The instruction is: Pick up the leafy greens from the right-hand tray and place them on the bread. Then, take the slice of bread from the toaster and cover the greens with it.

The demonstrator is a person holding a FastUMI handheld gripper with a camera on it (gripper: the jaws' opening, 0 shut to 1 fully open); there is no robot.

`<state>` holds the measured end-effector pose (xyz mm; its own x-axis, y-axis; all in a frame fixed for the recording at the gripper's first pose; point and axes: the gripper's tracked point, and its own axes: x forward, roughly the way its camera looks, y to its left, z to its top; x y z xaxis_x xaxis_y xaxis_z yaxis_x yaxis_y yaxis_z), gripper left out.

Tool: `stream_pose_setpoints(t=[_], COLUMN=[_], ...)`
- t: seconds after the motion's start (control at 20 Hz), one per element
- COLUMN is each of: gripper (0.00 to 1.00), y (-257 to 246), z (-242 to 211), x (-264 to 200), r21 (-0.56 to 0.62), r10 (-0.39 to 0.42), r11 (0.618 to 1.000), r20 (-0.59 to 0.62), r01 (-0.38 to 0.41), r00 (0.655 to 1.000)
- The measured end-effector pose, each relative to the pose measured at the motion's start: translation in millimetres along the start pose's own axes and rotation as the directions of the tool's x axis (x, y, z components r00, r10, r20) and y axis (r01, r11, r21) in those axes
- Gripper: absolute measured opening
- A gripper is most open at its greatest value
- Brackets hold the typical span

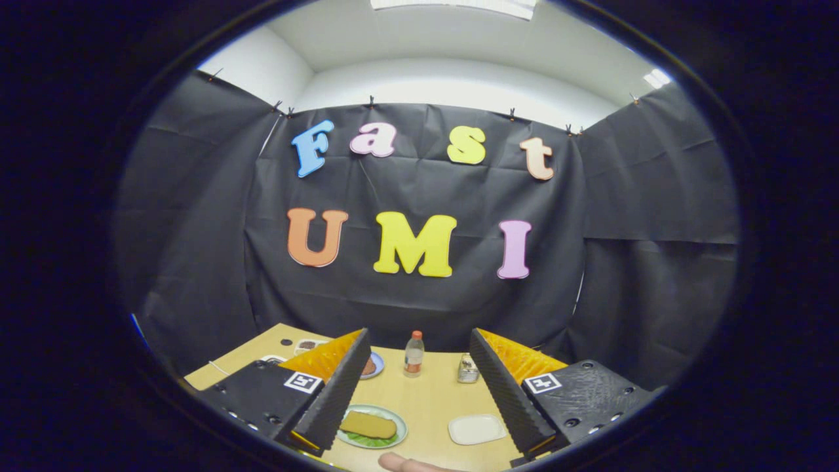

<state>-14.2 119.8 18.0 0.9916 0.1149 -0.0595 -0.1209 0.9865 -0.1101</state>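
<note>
The gripper hangs level above the table, jaws wide apart and empty; bread on greens lies between them.

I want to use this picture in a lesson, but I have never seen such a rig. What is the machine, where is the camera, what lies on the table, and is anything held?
A person carries a handheld gripper; there is no robot arm. The camera rides on it and looks forward, so its two jaws rise from below, spread wide apart with nothing between them. Ahead is a wooden table. Near the jaws stands a plate bearing bread on green leaves, beside a white tray. Farther off stand a small bottle, a metal toaster-like object and a few small dishes I cannot make out. A fingertip shows nearest the camera.
</note>
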Motion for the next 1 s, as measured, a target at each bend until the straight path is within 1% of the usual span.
stream_pose_setpoints(t=[0.2, 0.4, 0.6, 0.8, 1.0], gripper=[0.96, 0.96, 0.96, 0.96, 0.96], y=[-2.1, -4.3, -21.8, -39.5, -46.0], z=[-1.5, -7.4, -9.7, -19.1, -21.1], x=[-3.4, -8.1, -8.7, -2.7, 2.3], r21=[0.015, 0.026, 0.039, 0.066, 0.074], r10=[0.0, 0.018, 0.002, -0.023, -0.017], r11=[1.0, 1.0, 0.999, 0.998, 0.997], r20=[-0.003, -0.021, -0.018, -0.045, -0.053], r01=[0.0, -0.018, -0.001, 0.026, 0.021], r00=[1.0, 1.0, 1.0, 0.999, 0.998])
